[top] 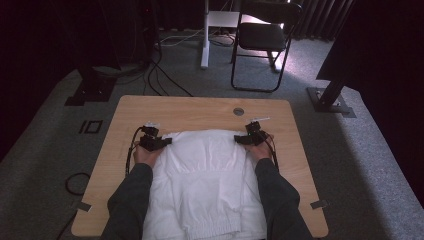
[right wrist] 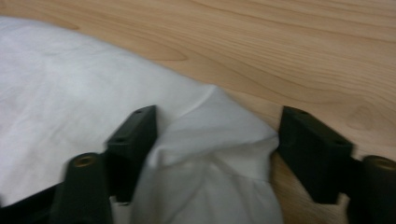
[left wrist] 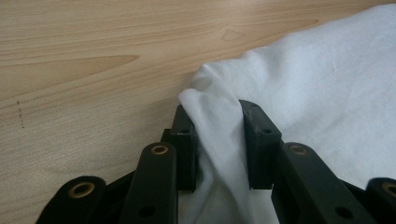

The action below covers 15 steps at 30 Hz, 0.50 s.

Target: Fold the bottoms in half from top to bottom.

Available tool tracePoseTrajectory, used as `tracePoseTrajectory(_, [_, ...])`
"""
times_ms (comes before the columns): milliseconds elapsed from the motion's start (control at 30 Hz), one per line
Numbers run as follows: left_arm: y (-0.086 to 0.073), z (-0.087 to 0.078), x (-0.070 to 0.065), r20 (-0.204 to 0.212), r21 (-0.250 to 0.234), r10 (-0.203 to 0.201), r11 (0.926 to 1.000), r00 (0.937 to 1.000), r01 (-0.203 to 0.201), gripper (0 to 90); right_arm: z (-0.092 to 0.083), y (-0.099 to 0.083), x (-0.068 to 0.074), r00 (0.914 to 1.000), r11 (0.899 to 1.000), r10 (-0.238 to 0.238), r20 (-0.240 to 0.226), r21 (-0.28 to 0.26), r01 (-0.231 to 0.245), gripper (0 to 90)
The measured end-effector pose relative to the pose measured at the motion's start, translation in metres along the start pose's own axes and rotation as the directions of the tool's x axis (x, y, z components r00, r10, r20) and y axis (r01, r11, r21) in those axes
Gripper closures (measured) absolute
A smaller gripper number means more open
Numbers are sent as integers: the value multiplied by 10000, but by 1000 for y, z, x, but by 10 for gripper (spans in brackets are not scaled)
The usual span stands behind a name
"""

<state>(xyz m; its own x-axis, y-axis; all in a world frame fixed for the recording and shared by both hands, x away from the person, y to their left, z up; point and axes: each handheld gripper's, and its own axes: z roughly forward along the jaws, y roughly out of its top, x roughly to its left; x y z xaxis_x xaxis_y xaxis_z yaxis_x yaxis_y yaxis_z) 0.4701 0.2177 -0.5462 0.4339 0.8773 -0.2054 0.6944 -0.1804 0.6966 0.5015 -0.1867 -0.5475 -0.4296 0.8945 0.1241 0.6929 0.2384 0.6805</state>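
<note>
Table (top: 150,107) fills centre of high view; white cloth (top: 207,180) lies folded on its lower middle, hanging over the near edge. Left gripper (top: 162,142) at cloth's upper-left corner, jaws narrow, pinching a bunched fold (left wrist: 217,126). Right gripper (top: 241,139) at upper-right corner, jaws wide, a fold (right wrist: 210,154) between them but loose. Risk: lifting now raises one corner only, so the cloth skews, unfolds or slides off the near edge.

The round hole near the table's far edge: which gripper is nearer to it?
Right. The right gripper sits just below and beside the hole, at the white cloth's far right corner; the left gripper is across the cloth.
</note>
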Motion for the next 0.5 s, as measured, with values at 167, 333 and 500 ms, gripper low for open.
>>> tracePoseTrajectory(167, [0, 0, -2, -90, 11, -62, 10000, 9999, 62, 715, -2, -1, 6, 9973, 9997, -221, -703, 129, 231, 764])
tracePoseTrajectory(333, [4, -6, 0, -173, 89, -134, 9999, 9998, 135, 792, -5, 0, 2, 9961, 9999, -48, -885, 122, 59, 844])
tracePoseTrajectory(500, [20, -29, -4, -61, -787, -121, 9968, 9999, 116, 812, -28, 13, 0, 9960, 9978, -227, -860, -633, 172, 848])
